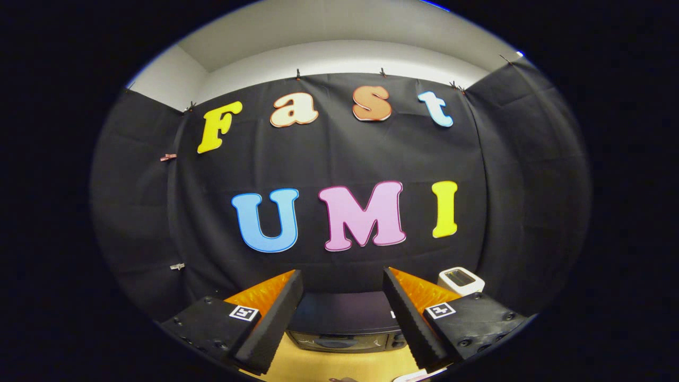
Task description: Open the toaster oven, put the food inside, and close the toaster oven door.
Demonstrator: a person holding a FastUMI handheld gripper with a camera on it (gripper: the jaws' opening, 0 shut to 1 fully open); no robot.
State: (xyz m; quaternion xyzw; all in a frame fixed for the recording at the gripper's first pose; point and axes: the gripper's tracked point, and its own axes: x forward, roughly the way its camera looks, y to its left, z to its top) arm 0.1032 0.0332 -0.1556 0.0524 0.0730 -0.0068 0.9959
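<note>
A dark toaster oven [344, 324] stands on the wooden table just ahead of my fingers, seen from above its top; its front panel with the door faces me and looks closed. My gripper [344, 286] is held high and open, its two fingers spread wide to either side of the oven's top, holding nothing. A sliver of something pale [411, 377], perhaps a plate, peeks out by the right finger; the food itself is hidden.
A small white appliance with a dark slot [460, 280] sits beyond the right finger, to the right of the oven. The light wooden tabletop [339, 366] runs in front of the oven. Black cloth walls close the booth behind and at both sides.
</note>
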